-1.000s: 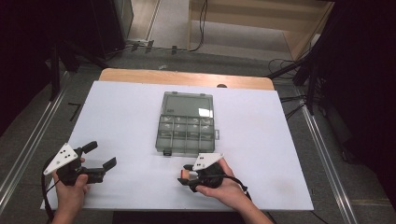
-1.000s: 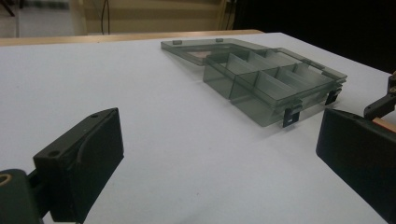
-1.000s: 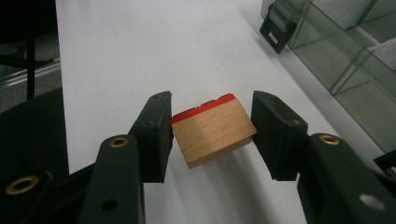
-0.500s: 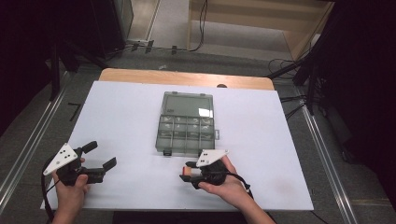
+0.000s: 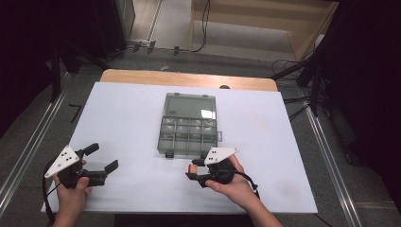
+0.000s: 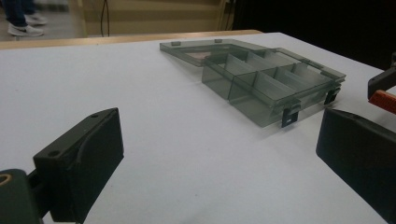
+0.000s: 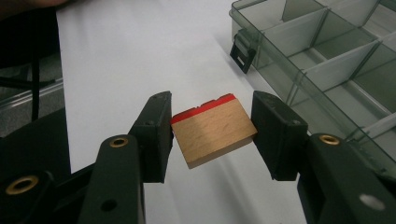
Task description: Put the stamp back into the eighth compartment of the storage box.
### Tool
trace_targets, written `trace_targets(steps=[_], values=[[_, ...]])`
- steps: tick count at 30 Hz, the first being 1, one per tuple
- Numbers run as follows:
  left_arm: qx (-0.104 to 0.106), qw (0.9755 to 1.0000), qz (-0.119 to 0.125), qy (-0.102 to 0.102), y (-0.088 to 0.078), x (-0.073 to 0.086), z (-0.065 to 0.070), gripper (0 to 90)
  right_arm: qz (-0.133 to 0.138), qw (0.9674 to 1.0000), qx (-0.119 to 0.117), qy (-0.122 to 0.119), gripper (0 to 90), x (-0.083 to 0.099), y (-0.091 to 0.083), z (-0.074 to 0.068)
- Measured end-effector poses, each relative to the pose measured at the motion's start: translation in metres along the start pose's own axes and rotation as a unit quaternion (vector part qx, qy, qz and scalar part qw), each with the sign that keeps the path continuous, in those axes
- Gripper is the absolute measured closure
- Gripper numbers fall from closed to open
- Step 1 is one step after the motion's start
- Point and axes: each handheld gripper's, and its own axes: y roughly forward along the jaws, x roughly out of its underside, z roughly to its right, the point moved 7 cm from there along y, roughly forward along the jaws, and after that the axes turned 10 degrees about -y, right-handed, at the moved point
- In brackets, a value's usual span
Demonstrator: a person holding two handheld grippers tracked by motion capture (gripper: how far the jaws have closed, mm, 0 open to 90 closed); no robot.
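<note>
A clear grey compartment box lies open at the table's middle, its lid folded back flat; its divided cells look empty. My right gripper is near the table's front, just below the box's front edge, shut on a small wooden block with a red face. In the left gripper view the block's red edge peeks in at the right. My left gripper stands open at the front left, nothing between its jaws, well apart from the box.
The white table top has a wooden strip along its far edge. Cables and dark stands crowd the floor beyond and to the right. A person's shoes show far off on the floor.
My right gripper has shifted slightly toward the box's front edge with the block held. The left gripper has stayed put and open.
</note>
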Motion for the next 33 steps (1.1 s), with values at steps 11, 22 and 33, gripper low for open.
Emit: trace_targets(steps=[11, 22, 33], values=[[0.001, 1.0, 0.002, -0.002, 0.0, 0.0, 0.0, 0.3, 0.005, 1.0, 0.004, 0.005, 48.4, -0.002, -0.004, 0.004], [0.002, 1.0, 0.002, -0.002, 0.001, 0.0, 0.0, 0.3, 0.009, 0.9999, 0.003, 0.008, 48.5, -0.002, -0.007, 0.007], [0.002, 1.0, 0.002, -0.004, 0.0, 0.0, -0.001, 0.3, 0.015, 0.9997, 0.012, 0.017, 48.5, -0.003, -0.011, 0.015]])
